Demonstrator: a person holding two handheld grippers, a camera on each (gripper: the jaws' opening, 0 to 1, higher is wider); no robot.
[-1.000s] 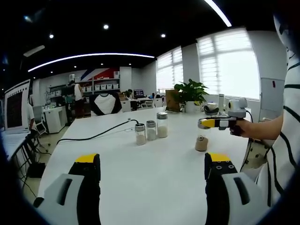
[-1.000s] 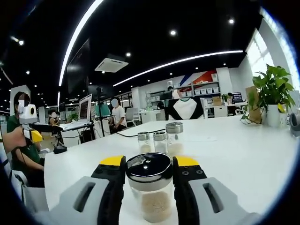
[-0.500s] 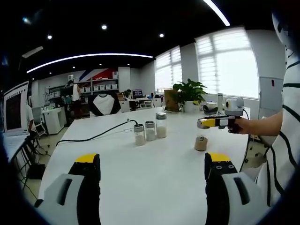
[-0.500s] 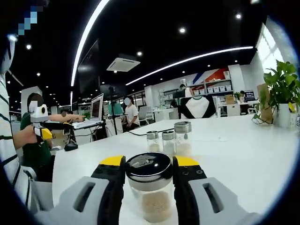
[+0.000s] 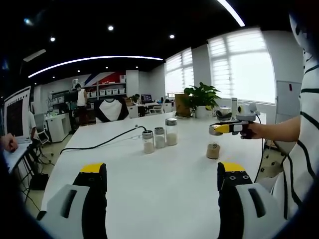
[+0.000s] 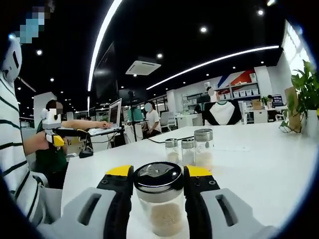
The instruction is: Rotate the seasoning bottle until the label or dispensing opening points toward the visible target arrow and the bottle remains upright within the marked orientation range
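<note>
Clear glass seasoning bottle (image 6: 159, 201) with shiny black-and-chrome cap, pale granules inside, upright at lower centre of the right gripper view, clamped between yellow-tipped jaws of the right tool (image 6: 159, 186). Seen small at centre right of the left gripper view, standing on the white counter (image 5: 164, 174). Left tool (image 5: 162, 181) spread wide, empty. Three glass jars (image 5: 159, 138) grouped mid-frame beyond.
</note>
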